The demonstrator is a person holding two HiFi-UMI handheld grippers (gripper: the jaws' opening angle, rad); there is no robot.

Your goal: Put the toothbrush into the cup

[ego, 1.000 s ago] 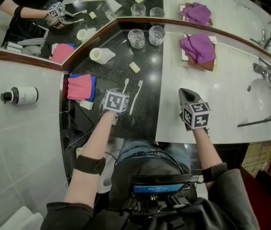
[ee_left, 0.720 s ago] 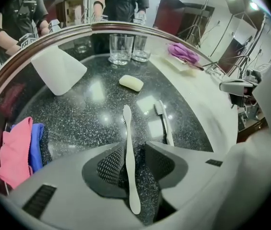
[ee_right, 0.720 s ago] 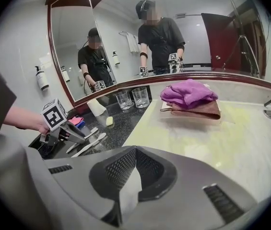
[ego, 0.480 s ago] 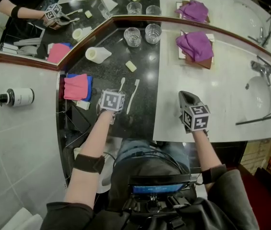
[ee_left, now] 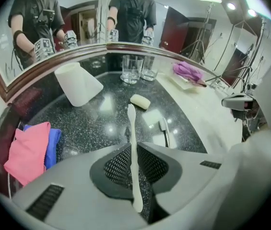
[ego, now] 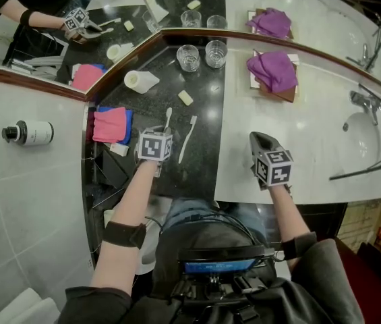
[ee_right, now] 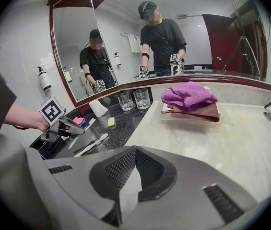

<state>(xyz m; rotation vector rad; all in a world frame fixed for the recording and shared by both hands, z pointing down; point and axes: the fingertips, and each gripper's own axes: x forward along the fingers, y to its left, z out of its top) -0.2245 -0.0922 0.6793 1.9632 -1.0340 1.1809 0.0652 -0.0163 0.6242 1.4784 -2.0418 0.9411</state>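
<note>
My left gripper (ee_left: 133,150) is shut on a white toothbrush (ee_left: 131,123); its jaws have just been closing, and the handle now stands clamped between the pads. The brush points away from me, over the black counter. In the head view the left gripper (ego: 161,129) holds the toothbrush (ego: 167,117) near the counter's front. A second toothbrush (ego: 188,138) lies flat just to its right. Two glass cups (ego: 189,57) (ego: 216,52) stand upright at the back by the mirror. My right gripper (ego: 261,140) rests shut and empty over the white counter.
A bar of soap (ego: 186,98) and a white paper cup on its side (ego: 140,81) lie between the gripper and the glasses. Pink and blue cloths (ego: 109,124) sit to the left, a purple towel (ego: 273,71) on its tray to the right, a faucet (ego: 365,103) beyond.
The left gripper's jaws have come together on the toothbrush handle, and the brush has come a little off the counter. The right gripper has kept still.
</note>
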